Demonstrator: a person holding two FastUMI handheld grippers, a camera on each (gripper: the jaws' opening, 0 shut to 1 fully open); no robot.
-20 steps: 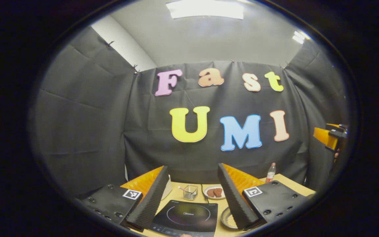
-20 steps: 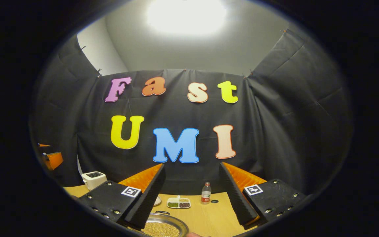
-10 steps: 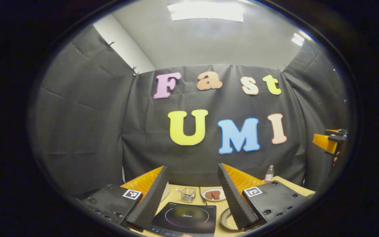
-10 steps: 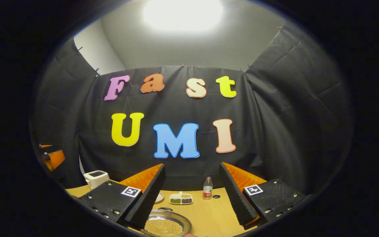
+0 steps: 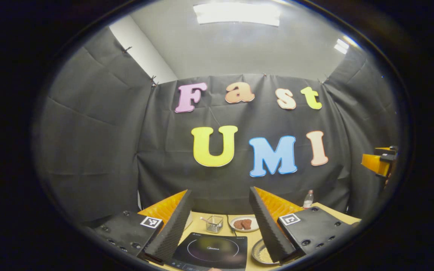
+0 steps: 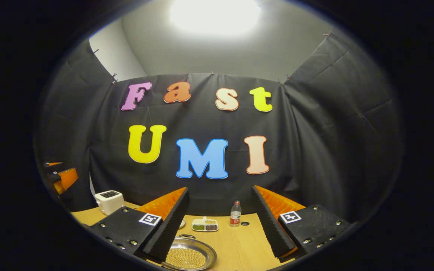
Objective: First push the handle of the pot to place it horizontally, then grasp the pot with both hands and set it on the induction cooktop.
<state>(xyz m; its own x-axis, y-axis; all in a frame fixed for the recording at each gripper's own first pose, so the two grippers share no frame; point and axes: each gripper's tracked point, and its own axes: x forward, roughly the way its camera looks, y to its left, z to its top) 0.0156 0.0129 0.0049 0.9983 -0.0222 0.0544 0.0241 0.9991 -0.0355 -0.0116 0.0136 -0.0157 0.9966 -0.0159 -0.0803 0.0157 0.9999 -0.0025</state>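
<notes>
The table (image 6: 239, 244) carries the induction cooktop (image 5: 211, 250), which lies directly below and ahead of the left gripper (image 5: 220, 226). The pot (image 6: 188, 256), filled with pale grains, sits just right of the cooktop and low-left of the right gripper (image 6: 220, 226), the nearer tool; a loop handle (image 6: 187, 236) shows at its far rim. Both grippers hang spread and empty, well above the table.
</notes>
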